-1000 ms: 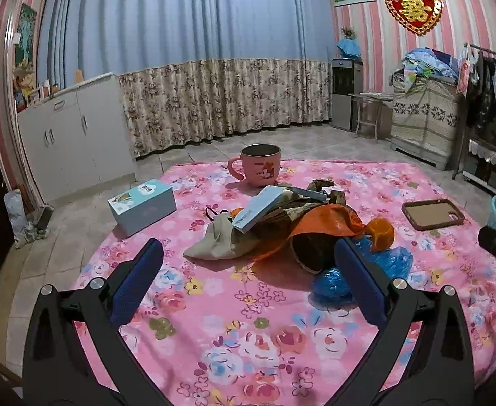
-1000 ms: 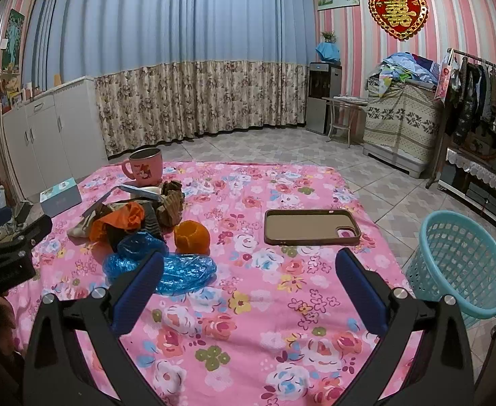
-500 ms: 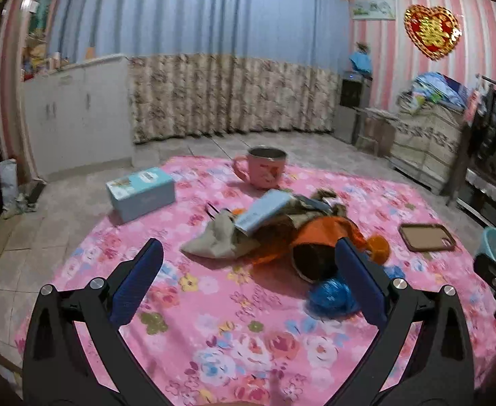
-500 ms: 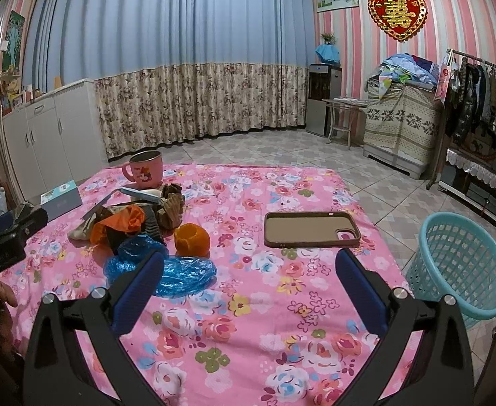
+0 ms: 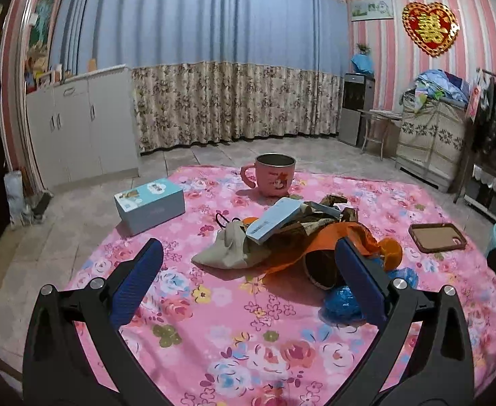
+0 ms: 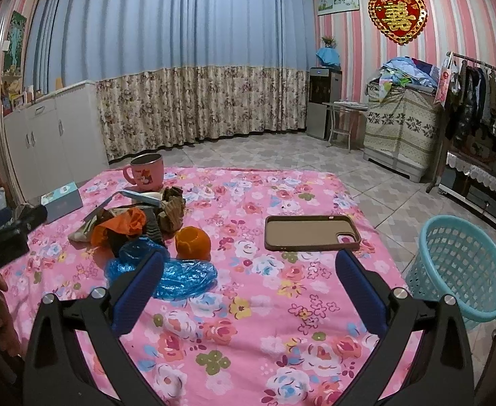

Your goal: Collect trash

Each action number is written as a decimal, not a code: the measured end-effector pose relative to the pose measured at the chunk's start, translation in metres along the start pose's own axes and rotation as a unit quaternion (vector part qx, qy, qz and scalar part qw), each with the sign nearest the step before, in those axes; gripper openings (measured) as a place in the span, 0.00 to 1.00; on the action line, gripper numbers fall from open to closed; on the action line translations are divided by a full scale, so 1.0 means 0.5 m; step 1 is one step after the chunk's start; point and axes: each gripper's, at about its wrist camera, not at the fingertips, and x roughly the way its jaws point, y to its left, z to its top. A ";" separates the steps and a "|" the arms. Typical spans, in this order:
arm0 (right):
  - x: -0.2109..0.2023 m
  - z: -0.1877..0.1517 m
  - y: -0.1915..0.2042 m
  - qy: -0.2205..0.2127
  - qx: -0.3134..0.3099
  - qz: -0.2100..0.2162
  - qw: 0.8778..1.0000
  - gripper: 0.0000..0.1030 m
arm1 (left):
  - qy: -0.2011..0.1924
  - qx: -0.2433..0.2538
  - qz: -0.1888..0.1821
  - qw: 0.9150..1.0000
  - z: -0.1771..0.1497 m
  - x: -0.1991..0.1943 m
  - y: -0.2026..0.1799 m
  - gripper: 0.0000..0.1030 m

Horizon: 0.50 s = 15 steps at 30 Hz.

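1. Pink floral table (image 6: 248, 321) is carrying the trash pile (image 5: 291, 233), which is sitting just in front of the pink mug (image 5: 275, 176).
2. Left gripper (image 5: 248, 279) is hovering before that pile, jaws spread wide, empty.
3. Right gripper (image 6: 248, 286) is gaping empty too, right of the pile, with the blue basket (image 6: 461, 267) beyond on the floor.

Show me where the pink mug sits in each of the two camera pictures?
Left wrist view: the pink mug stands upper centre, at the far edge of the flowered cloth, behind the trash pile.
Right wrist view: the pink mug is at upper left, behind the same pile.
Shared landmark: the brown phone case.
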 end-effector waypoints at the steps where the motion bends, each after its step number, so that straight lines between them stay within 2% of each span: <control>1: 0.000 0.000 0.000 -0.001 0.000 -0.002 1.000 0.96 | -0.002 0.004 0.002 1.000 0.000 0.000 -0.002 0.95; 4: 0.003 -0.005 0.002 -0.017 -0.011 -0.003 1.000 0.96 | -0.002 0.008 0.006 1.000 -0.001 -0.002 -0.005 0.95; 8: 0.007 -0.006 0.009 -0.007 -0.012 0.017 1.000 0.96 | -0.003 0.002 0.006 1.000 -0.002 -0.007 0.000 0.95; 15: 0.004 -0.002 -0.008 0.002 0.007 0.022 1.000 0.96 | -0.001 0.001 -0.005 1.000 -0.007 -0.006 0.001 0.95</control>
